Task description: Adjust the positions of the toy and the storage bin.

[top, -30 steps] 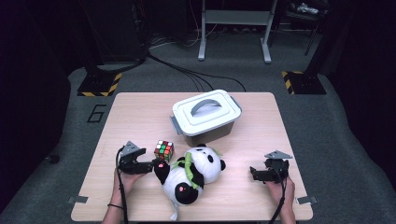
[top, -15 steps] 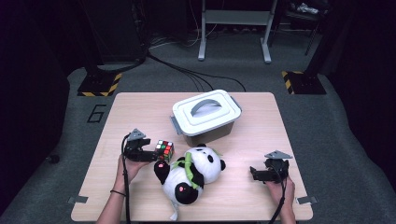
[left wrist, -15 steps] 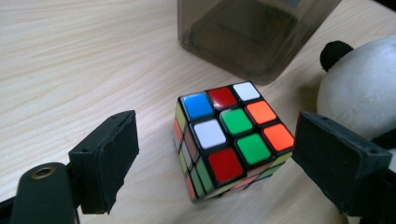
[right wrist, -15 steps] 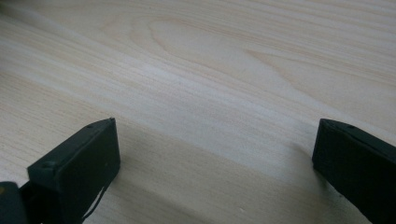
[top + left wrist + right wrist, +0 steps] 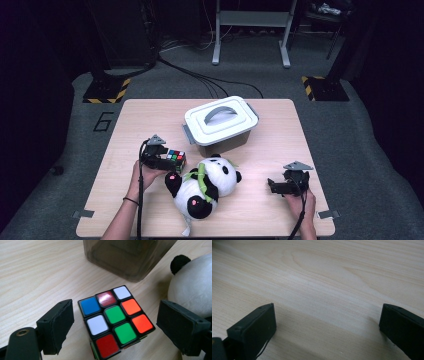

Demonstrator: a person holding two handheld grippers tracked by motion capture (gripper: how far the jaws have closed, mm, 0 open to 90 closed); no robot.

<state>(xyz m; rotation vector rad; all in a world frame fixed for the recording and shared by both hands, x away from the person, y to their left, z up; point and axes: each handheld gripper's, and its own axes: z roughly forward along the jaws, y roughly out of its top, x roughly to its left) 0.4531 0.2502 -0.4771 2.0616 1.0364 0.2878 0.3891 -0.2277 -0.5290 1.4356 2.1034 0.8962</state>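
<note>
Cube sits between the left gripper fingers, which are spread wide and not touching it yet: gap on both sides, wider on the side toward the panda. It's a cube, so no long axis to worry about; what matters is yaw. In the left gripper view its faces are turned a bit off the pads, so closing now would probably meet an edge first rather than flat faces.

High view: cube rests on the surface, just left of the panda plush and in front of the lidded box. Left gripper is right on it.

Right gripper is well apart on the far side of the panda, fingers open over bare wood, holding nothing. Left hand's job, clearly.

Watch: the panda-side finger is close to the plush head, so it may snag fur on closing.
</note>
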